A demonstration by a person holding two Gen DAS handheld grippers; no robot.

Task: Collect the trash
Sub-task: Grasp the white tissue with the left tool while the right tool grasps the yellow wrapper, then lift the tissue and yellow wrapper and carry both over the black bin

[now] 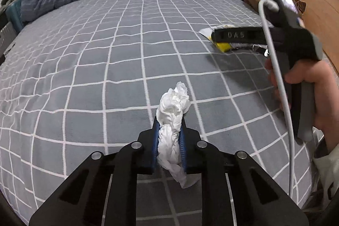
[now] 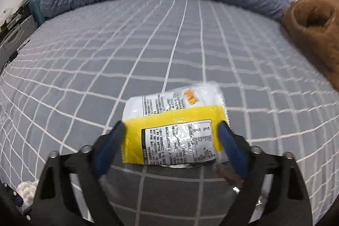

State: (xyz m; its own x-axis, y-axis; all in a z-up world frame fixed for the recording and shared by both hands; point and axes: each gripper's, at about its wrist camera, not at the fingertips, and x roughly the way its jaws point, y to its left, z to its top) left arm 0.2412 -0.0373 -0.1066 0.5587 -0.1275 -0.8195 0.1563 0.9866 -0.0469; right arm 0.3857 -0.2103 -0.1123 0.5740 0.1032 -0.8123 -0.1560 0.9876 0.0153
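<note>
A crumpled white tissue (image 1: 172, 120) is twisted into a long, rope-like wad. It stands up off the grey checked bed sheet (image 1: 95, 69), pinched at its middle between two blue fingers (image 1: 182, 141), with a bunched knot above them and a loose tail hanging below. In the right wrist view only a scrap of it shows at the lower left edge.

A snack wrapper (image 2: 175, 122) lies flat on the same sheet, well apart from the tissue. It is white at the far end and yellow at the near end, glossy, with printed label panels facing up and a torn silver edge nearest the camera. It sits between two blue fingers (image 2: 231, 147), just beside its side edges.
</note>
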